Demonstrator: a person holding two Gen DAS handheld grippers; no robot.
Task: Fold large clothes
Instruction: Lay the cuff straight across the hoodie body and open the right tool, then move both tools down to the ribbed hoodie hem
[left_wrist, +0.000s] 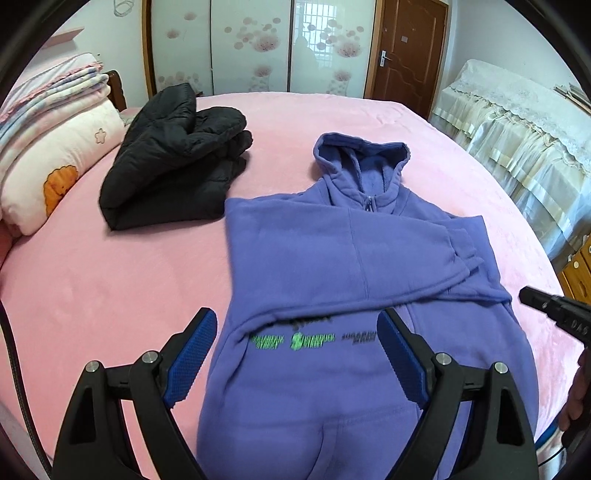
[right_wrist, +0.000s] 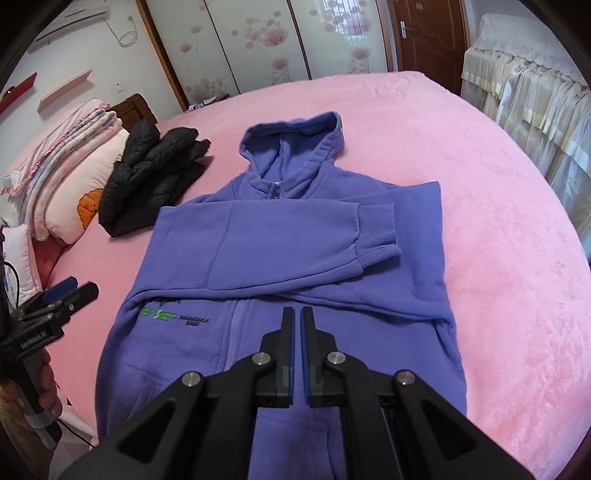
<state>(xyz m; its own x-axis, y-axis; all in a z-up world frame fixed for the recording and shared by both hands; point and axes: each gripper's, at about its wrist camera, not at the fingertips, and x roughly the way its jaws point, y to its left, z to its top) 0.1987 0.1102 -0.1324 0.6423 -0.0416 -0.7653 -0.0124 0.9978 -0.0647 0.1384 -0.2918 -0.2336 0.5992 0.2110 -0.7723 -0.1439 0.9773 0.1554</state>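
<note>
Across the middle of both frames, on the pink bed (left_wrist: 110, 280), the purple hoodie (left_wrist: 332, 258) is spread, overhung by the wide-spread, empty left gripper (left_wrist: 297, 328) and the closed, empty right gripper (right_wrist: 297, 314).

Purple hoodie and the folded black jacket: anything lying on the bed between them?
Nothing: only bare pink bedspread separates the purple hoodie from the black jacket. The left wrist view shows this gap best.
</note>
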